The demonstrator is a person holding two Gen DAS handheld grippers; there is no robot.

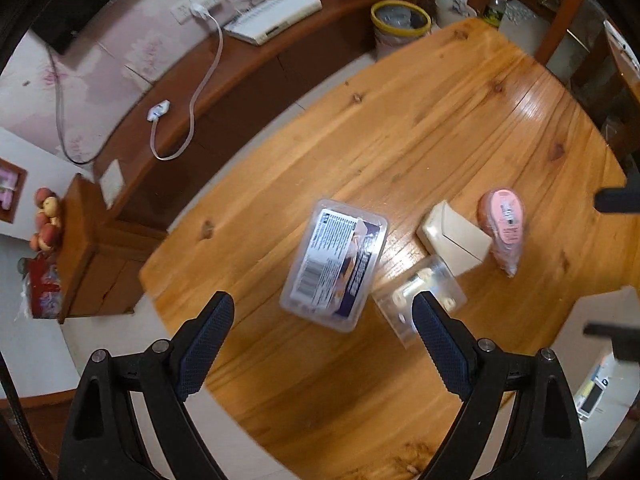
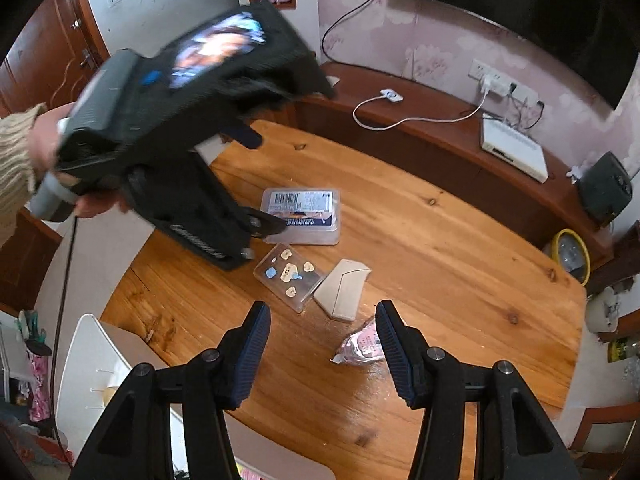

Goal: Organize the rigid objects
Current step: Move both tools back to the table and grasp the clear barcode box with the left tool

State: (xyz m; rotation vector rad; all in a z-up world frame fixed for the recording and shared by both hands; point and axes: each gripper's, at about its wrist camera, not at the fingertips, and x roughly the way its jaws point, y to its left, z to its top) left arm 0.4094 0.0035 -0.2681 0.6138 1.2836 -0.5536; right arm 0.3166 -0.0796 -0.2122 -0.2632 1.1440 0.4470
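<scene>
Left wrist view: the left gripper [image 1: 324, 320] is seen spread wide above the wooden table [image 1: 420, 128], its blue-padded fingers [image 1: 206, 344] clasping nothing and touching nothing. Between and just beyond the fingertips a clear lidded box [image 1: 334, 266] with a barcode label is seen lying flat. Beside it lies a flat clear case [image 1: 420, 296] of small pieces, partly hidden by the right-hand finger, then a beige block [image 1: 454, 238], then a pink packet [image 1: 503, 228] — all four close together on the table.

From the right wrist view, the right gripper [image 2: 322, 344] is likewise held wide apart and empty, over the near side of the table; the pink packet lies just beside its right-hand finger, though contact cannot be judged. The left gripper is seen there in a person's hand [image 2: 44, 148] — blurred, its tips over the clear lidded box
</scene>
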